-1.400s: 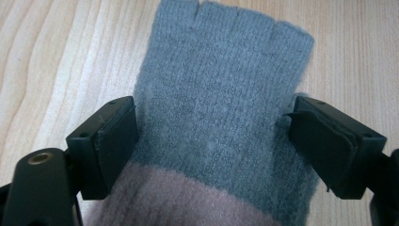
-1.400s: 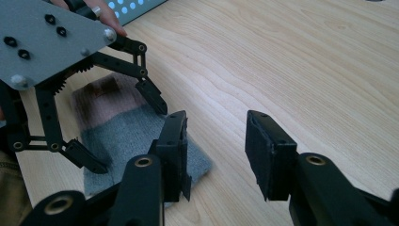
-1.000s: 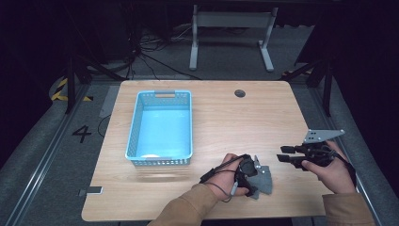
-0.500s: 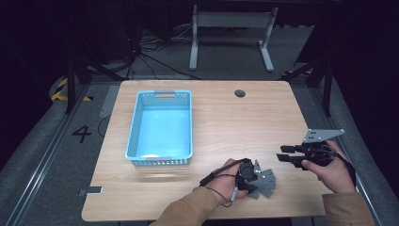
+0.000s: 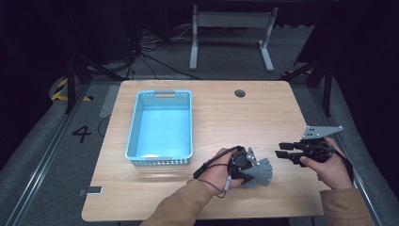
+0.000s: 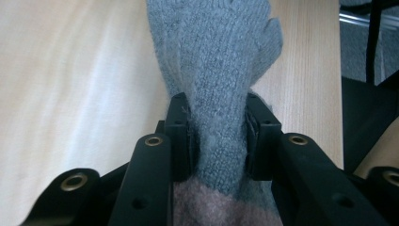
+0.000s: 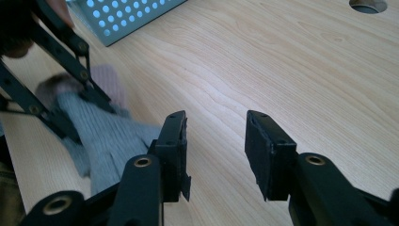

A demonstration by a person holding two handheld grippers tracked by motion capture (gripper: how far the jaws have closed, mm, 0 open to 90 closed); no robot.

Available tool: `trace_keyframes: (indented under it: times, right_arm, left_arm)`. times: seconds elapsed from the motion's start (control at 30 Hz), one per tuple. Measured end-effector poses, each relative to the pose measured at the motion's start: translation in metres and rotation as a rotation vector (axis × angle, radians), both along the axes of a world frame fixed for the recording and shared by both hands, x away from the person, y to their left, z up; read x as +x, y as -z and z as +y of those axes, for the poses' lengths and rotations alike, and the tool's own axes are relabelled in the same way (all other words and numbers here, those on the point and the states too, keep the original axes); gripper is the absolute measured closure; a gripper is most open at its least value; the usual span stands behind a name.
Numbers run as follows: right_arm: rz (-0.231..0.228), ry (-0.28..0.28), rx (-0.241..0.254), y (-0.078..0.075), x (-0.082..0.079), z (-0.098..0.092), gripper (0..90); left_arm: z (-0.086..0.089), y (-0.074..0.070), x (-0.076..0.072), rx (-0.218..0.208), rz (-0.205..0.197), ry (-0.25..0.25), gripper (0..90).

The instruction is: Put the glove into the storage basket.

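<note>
The grey knitted glove (image 6: 214, 70) lies flat on the desk (image 5: 263, 113) near its front edge, a little right of the middle, fingers fanned toward the right edge. It is soft wool, light and limp, with a pinkish band at the cuff end; it will sag, fold and stretch rather than hold its shape, and the fuzzy knit should give the pads good friction, so slipping looks unlikely while snagging on a jaw edge is a small risk. The left gripper (image 6: 214, 141) has its jaws pressed in on the glove's narrow part just above the cuff, bunching the knit between them, which seems a sound place to take hold: thick enough to fill the jaws, and the fingers can trail freely. The right gripper (image 7: 214, 146) stands near the desk's right edge, jaws spread and holding nothing, aimed across the wood toward the glove's fingertips, just beside them but apart as far as the blurred near part of its own view lets me judge. The light blue basket (image 5: 136, 132) sits toward the left edge, apparently empty, though its floor is hard to read.
</note>
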State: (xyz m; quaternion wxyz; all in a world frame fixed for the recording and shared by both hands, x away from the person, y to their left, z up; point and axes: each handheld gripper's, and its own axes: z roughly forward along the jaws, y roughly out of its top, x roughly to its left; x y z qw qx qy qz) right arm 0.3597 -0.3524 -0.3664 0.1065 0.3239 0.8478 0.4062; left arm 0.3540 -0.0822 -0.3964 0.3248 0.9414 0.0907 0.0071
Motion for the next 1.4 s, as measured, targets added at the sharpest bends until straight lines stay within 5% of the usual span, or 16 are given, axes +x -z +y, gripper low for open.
trace_keyframes:
  times: [0.67, 1.4]
  right_arm:
    - [0.016, -0.019, 0.0, 0.004, 0.016, 0.013, 60.2]
    - [0.04, 0.013, -0.002, 0.011, 0.008, 0.006, 60.1]
  left_arm:
    - [0.08, -0.043, 0.031, -0.117, -0.051, -0.122, 67.9]
    - [0.159, -0.075, 0.058, -0.119, -0.121, -0.238, 67.3]
